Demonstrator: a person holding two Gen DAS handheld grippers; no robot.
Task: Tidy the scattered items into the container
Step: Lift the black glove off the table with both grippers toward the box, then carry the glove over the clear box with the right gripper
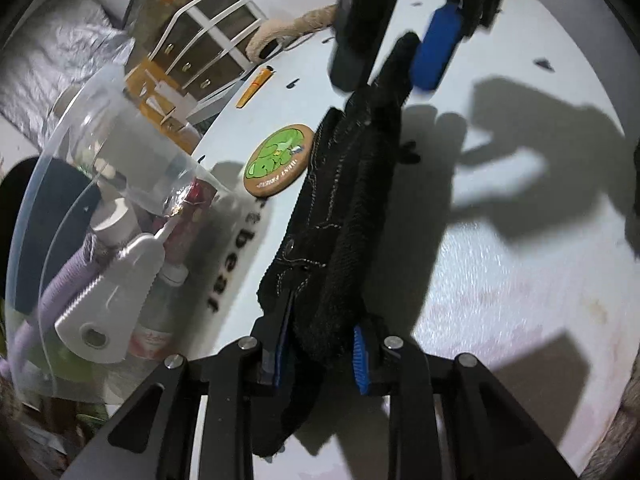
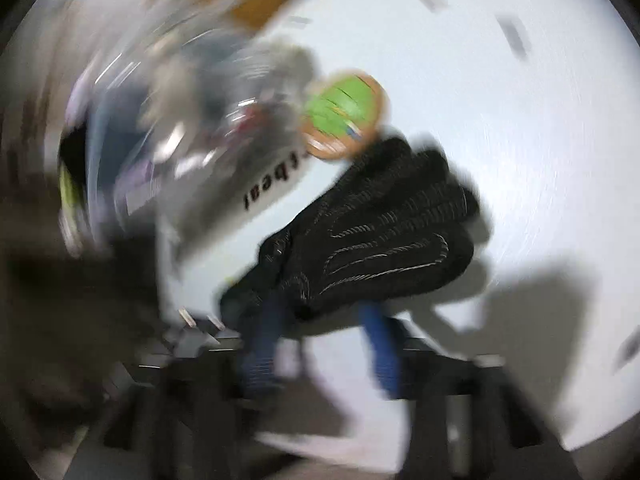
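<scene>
A black knitted glove stretches across the white table, held at its cuff by my left gripper, which is shut on it. My right gripper shows at the top of the left wrist view, at the glove's far finger end. In the blurred right wrist view the glove lies between the right gripper's blue fingers, which look closed on it. A round green-and-tan coaster lies on the table beside the glove; it also shows in the right wrist view. The clear plastic container stands left, holding bottles and a purple cord.
An orange pen-like item lies near the table's far edge. A beige rope-like object lies beyond it. Shelving with white rails stands behind the table. The container in the right wrist view is motion-blurred.
</scene>
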